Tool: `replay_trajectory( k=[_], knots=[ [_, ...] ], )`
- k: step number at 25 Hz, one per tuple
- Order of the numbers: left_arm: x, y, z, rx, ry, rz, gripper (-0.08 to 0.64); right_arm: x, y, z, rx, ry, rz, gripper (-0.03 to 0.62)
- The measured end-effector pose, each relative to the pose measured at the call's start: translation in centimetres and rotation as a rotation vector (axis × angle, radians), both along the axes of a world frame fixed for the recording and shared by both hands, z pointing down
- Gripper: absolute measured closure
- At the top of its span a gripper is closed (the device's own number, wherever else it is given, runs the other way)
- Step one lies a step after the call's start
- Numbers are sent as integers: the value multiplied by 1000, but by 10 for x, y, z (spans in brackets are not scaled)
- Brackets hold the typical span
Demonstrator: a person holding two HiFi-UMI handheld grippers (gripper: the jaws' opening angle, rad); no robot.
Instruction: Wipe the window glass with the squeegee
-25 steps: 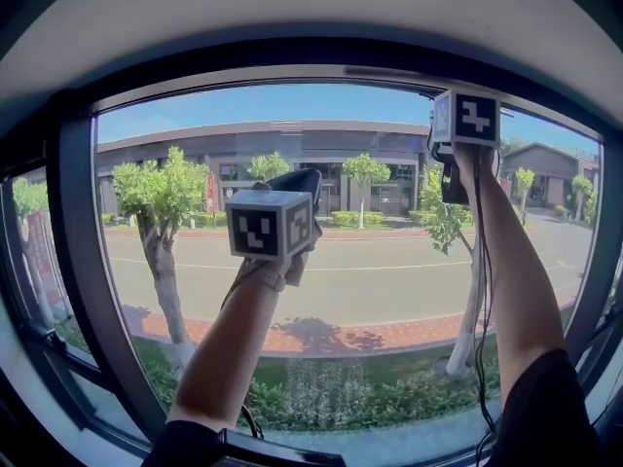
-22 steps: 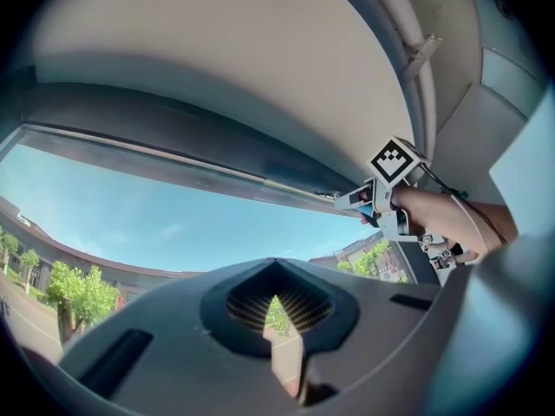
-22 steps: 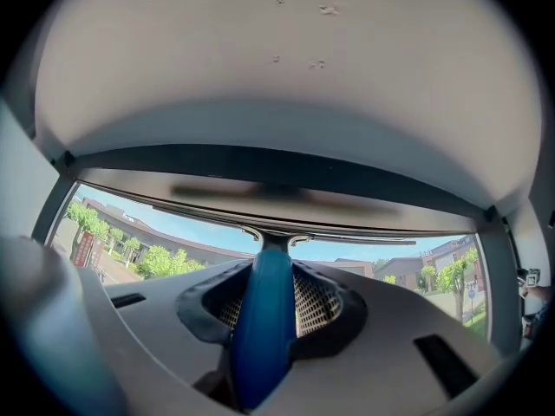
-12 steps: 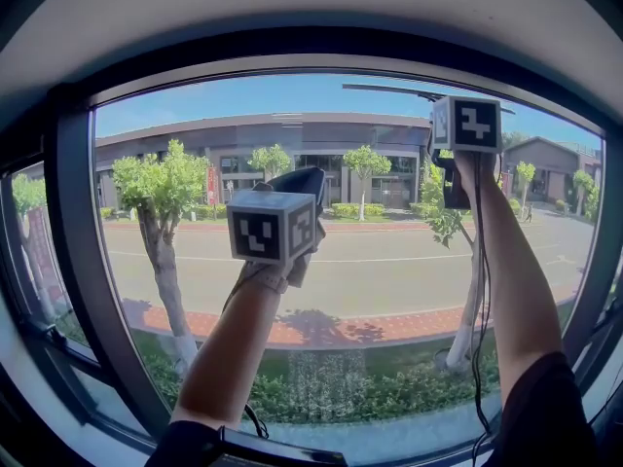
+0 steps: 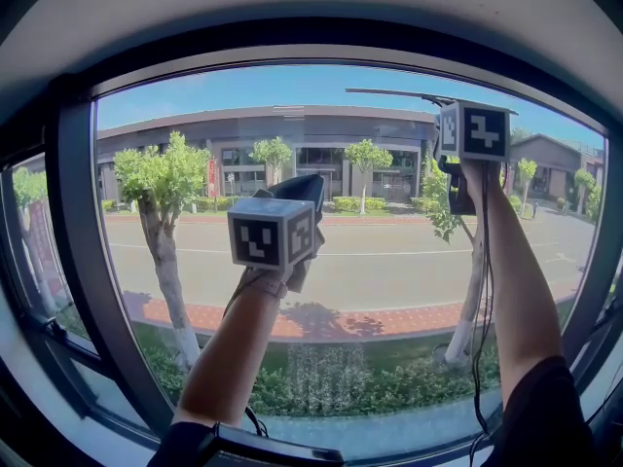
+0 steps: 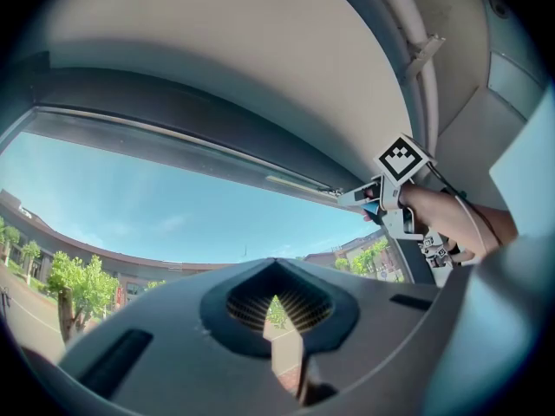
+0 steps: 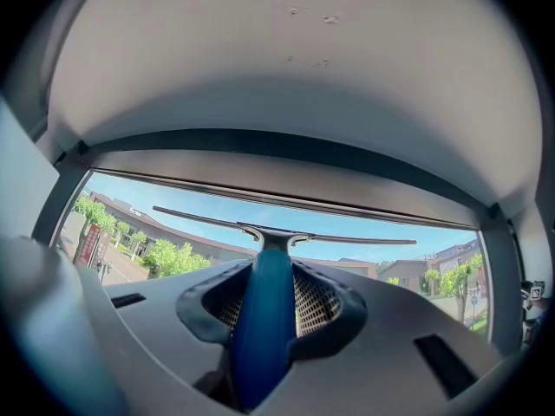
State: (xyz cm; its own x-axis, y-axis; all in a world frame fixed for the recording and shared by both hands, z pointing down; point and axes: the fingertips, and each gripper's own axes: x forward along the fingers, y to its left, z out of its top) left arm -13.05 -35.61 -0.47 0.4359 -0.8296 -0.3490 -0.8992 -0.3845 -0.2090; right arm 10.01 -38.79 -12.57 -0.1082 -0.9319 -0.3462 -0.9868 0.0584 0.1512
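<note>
While left gripper (image 6: 276,271) hovers lower, closed, raised right gripper (image 7: 269,276) clamps squeegee (image 7: 260,319)

Dark-framed window (image 5: 83,241) overlooks sunlit street (image 5: 389,270), trees (image 5: 156,178), blue sky (image 5: 292,86)

Squeegee (image 5: 389,94) up at the window glass (image 5: 370,261)
It reaches left from the right tool (image 5: 454,175), above the left tool (image 5: 298,198).

Indoors at a large window glass (image 5: 292,90) in a dark frame (image 5: 73,212), under a pale ceiling (image 5: 311,8) at the top. Outside, a sunny street: road (image 5: 389,270), brick pavement (image 5: 341,321), trees (image 5: 161,178), a long low building (image 5: 292,129) across the centre.
</note>
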Motion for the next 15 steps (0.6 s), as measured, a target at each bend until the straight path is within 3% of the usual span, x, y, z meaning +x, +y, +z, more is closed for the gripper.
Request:
replay_trajectory(
  k=[15],
  knots=[
    [9, -4, 22, -34, 1, 17, 558, 0, 0, 37, -34, 5, 13, 468]
  ],
)
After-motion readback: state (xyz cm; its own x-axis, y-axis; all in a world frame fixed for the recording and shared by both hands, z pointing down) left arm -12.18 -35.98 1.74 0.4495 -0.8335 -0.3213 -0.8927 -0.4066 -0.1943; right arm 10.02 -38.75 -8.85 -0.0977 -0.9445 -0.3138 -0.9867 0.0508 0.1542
